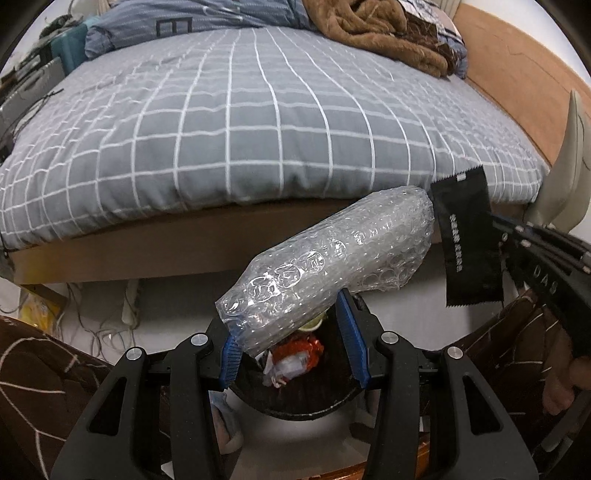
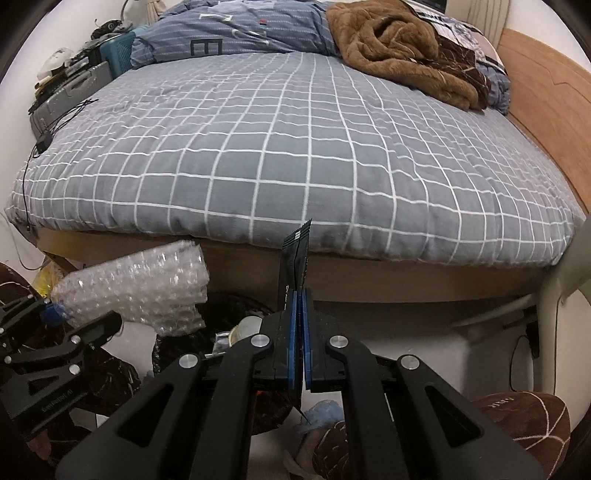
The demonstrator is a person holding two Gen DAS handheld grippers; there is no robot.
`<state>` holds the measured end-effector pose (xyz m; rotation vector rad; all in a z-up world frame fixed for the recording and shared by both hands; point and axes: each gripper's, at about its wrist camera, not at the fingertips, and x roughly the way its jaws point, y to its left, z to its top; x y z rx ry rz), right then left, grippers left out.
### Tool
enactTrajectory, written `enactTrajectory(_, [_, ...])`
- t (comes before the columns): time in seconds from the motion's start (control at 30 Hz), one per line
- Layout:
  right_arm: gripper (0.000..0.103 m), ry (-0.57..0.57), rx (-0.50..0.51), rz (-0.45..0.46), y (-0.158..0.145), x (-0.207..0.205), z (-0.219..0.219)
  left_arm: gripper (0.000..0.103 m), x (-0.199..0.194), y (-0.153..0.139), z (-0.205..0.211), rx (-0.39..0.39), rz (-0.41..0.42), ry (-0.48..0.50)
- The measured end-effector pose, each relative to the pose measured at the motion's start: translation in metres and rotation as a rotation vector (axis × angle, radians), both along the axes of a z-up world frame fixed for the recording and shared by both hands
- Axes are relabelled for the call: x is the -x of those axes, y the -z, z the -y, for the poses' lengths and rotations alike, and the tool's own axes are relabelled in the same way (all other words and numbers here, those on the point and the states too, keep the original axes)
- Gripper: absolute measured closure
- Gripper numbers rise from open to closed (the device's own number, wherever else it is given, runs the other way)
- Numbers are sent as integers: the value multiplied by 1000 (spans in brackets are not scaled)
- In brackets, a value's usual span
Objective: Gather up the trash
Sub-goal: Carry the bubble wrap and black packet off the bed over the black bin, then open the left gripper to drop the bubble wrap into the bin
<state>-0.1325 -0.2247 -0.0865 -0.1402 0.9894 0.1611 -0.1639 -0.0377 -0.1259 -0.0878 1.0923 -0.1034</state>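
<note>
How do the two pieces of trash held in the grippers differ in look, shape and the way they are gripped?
The bubble wrap roll is clear, puffy and rounded; the black sachet is opaque, flat and printed with pale text. The left gripper clamps the roll with its jaws partly apart, while the right gripper pinches the sachet with its jaws nearly together. The roll lies slanted; the sachet stands edge-up. Both are held near the dark bin below.

Bin [image 1: 332, 400] interior (mostly behind bubble wrap [image 1: 332, 254])

One roll of bubble wrap [image 1: 328, 266], one black sachet [image 1: 467, 240], one dark bin [image 1: 295, 402] near, one bed [image 1: 240, 122], one brown blanket [image 1: 380, 33] far right.
</note>
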Motion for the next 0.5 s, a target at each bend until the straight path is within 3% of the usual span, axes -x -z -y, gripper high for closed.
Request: enactTrajectory(0.5, [100, 38, -5, -20, 9, -2, 19, 52, -8, 25, 25, -35, -61, 52])
